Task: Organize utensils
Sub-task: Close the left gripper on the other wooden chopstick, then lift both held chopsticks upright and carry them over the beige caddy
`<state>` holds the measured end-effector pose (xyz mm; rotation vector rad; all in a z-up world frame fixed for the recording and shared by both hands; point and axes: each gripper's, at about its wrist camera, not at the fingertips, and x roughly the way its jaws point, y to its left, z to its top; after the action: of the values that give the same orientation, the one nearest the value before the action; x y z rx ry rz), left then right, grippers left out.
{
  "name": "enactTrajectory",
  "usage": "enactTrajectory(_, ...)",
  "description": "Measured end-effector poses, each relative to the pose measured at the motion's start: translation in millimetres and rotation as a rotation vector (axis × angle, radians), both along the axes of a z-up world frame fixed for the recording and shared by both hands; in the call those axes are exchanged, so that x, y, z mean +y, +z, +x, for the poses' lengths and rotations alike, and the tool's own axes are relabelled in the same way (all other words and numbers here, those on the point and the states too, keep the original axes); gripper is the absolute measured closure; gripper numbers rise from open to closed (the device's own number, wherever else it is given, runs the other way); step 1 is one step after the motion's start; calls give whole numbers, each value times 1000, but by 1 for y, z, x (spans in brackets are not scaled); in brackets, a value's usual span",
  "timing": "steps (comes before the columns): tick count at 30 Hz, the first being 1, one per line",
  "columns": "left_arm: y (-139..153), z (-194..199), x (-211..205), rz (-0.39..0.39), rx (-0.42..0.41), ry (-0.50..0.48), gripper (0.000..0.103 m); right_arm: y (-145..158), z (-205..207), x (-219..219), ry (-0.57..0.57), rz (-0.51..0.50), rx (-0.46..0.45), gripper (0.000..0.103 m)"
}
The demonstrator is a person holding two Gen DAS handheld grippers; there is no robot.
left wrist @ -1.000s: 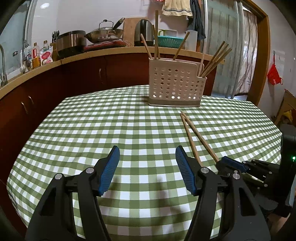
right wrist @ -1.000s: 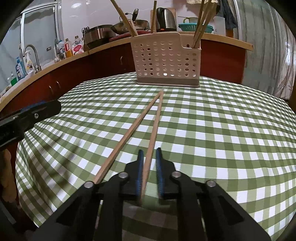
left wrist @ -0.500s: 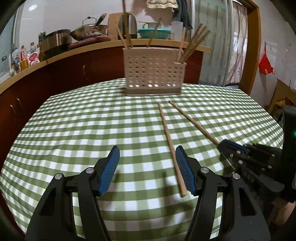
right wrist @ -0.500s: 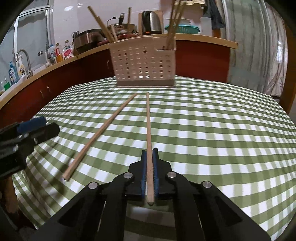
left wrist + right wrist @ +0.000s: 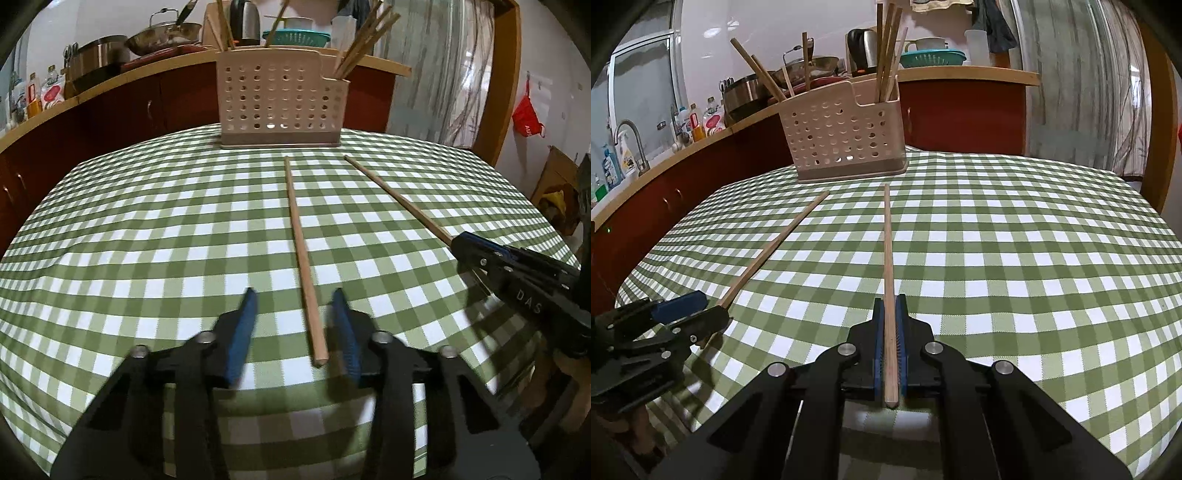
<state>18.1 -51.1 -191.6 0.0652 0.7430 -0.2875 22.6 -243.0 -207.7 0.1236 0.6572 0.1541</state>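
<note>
Two wooden chopsticks lie on the green checked tablecloth [image 5: 147,240]. One chopstick [image 5: 301,251] runs between the jaws of my left gripper [image 5: 293,293], close to the right pad; the jaws are closing and no pad presses on it. My right gripper [image 5: 889,298] is shut on the near end of the other chopstick [image 5: 887,240], which points at the beige perforated utensil holder [image 5: 846,136]. The holder [image 5: 280,99] stands at the table's far side with several chopsticks upright in it. The right gripper [image 5: 465,242] also shows at the right of the left wrist view.
Behind the table runs a dark red cabinet with a wooden counter [image 5: 110,85] that carries pots, a kettle, bottles and a teal basket. A curtained doorway [image 5: 461,74] stands at the right. The table edge drops off close below both grippers.
My left gripper came down and across to the loose chopstick, which now lies between its narrowed jaws. The right gripper shut on its chopstick and swung it apart from the other.
</note>
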Motion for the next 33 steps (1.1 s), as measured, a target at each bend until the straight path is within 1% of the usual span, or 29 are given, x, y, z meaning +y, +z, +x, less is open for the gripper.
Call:
enactTrajectory(1, 0, 0, 0, -1, -1, -1, 77, 0, 0, -1, 3, 4, 0, 96)
enactTrajectory(2, 0, 0, 1, -3, -1, 0, 82, -1, 0, -1, 6, 6, 0, 96)
enactTrajectory(3, -1, 0, 1, -4, -1, 2, 83, -1, -1, -1, 8, 7, -1, 93)
enactTrajectory(4, 0, 1, 3, -8, 0, 3, 88, 0, -1, -1, 12, 10, -2, 87)
enactTrajectory(5, 0, 1, 4, -12, 1, 4, 91, 0, -3, -1, 15, 12, -5, 84)
enactTrajectory(6, 1, 0, 6, -15, 0, 6, 93, 1, -4, -1, 19, 15, -7, 78)
enactTrajectory(7, 1, 0, 8, -16, -1, 8, 93, 1, -5, -2, 25, 18, -12, 75)
enactTrajectory(8, 1, 0, 9, -13, -2, 8, 93, 2, -7, -2, 31, 17, -17, 74)
enactTrajectory(15, 0, 1, 15, -19, -4, 17, 93, 1, -15, -1, 51, 12, -30, 74)
enactTrajectory(22, 0, 1, 17, -33, -6, 14, 92, -2, -17, 1, 54, -2, 2, 74)
enactTrajectory(29, 0, -1, 18, -52, -3, 14, 96, -3, -22, -1, 43, -9, 12, 75)
enactTrajectory(32, 0, -1, 18, -52, -4, 12, 96, -3, -22, -2, 35, -5, 17, 83)
enactTrajectory(33, 0, -1, 18, -52, -3, 11, 96, -3, -22, -3, 32, -1, 20, 89)
